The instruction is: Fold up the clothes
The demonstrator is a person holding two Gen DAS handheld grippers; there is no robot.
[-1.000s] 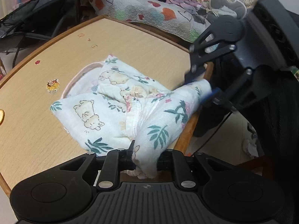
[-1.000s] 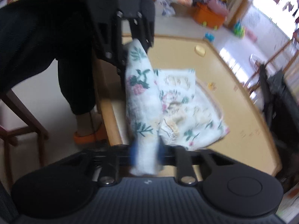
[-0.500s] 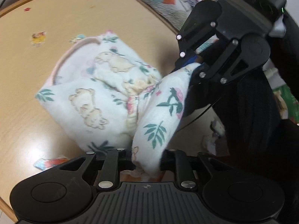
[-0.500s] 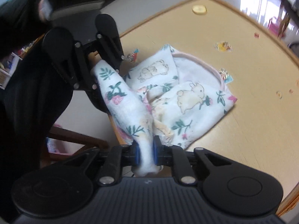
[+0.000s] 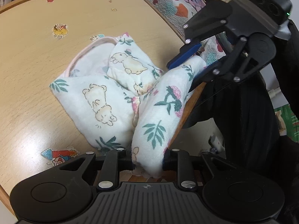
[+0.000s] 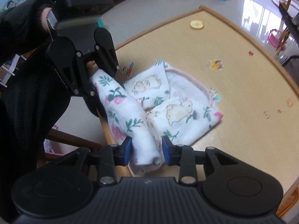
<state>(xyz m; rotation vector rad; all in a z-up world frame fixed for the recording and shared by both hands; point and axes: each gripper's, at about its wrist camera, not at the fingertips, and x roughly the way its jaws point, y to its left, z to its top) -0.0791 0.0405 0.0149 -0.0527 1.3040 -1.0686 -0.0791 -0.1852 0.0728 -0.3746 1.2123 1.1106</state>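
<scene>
Both tools, left [image 5: 148,163] and right [image 6: 146,153], flank the garment's [image 5: 104,100] rolled edge.

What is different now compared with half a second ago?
The right tongs have opened: their blue pads now stand apart around the rolled edge of the garment, which they pinched before. The left tongs stay shut on its other end. The rest still lies on the table.

White bunny-print garment [image 5: 104,100], bunched, half-folded, lying at table edge.
</scene>
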